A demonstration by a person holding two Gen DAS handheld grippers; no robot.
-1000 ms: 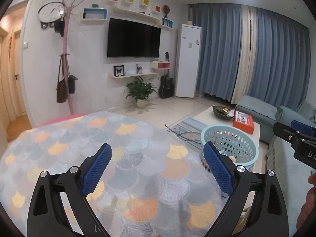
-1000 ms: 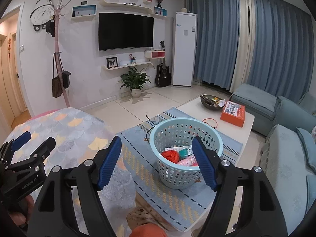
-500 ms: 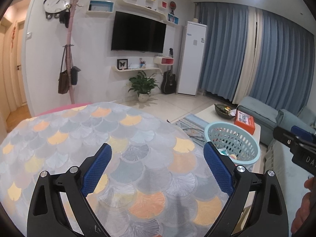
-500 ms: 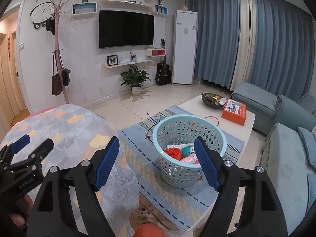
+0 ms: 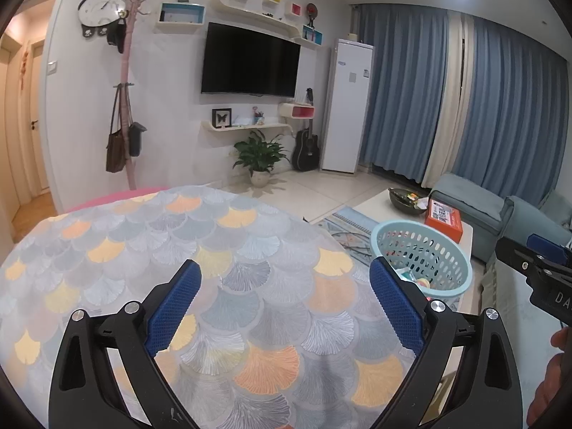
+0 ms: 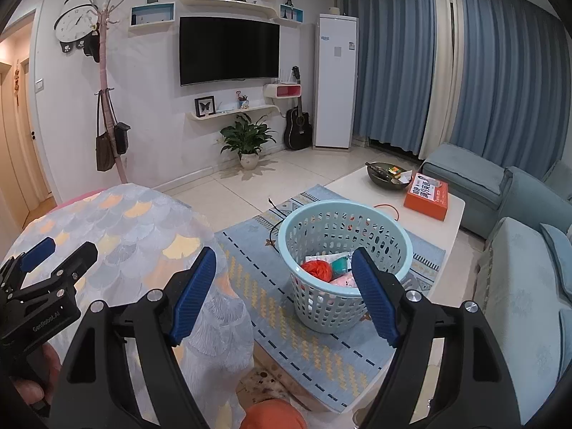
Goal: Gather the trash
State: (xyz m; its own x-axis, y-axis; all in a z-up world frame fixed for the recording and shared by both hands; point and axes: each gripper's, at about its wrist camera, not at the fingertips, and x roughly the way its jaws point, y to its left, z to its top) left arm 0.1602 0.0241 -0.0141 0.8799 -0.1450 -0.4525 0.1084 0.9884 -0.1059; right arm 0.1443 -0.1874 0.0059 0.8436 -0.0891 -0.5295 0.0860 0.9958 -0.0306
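- In the left wrist view, the left gripper (image 5: 282, 282) was held above the table (image 5: 178, 236), which was draped in a cloth with a fan-scale pattern; its blue-padded fingers (image 5: 173, 302) were spread wide apart with nothing between them.
- The light-blue basket (image 5: 422, 250) was seen at about 3 o'clock from the left gripper, beyond the table's edge and partly hidden behind the right-hand finger; a few pieces of trash could be made out inside it, though they were too small to be identified there.
- An orange box (image 5: 444, 216) and a dark bowl (image 5: 405, 200) were seen on the white coffee table (image 5: 379, 204) beyond the basket, at about 2 o'clock.
- The right gripper (image 5: 536, 268) was visible at the frame's 3 o'clock edge, but its finger spacing could not be judged from that view.
- In the right wrist view, the right gripper (image 6: 284, 279) was shown with its fingers (image 6: 375, 298) opened wide and holding nothing.
- The basket (image 6: 345, 286) was seen standing on the blue rug (image 6: 250, 268), at about 1 o'clock from the right gripper and partly behind its right-hand finger.
- Inside the basket, a crumpled red item (image 6: 316, 269), a teal item (image 6: 339, 264) and a pink item (image 6: 345, 281) were seen lying together.
- The left gripper (image 6: 39, 261) was seen at about 9 o'clock, over the patterned table (image 6: 125, 221).
- The orange box (image 6: 426, 196) was seen on the coffee table (image 6: 357, 182) at about 1 o'clock, beyond the basket.
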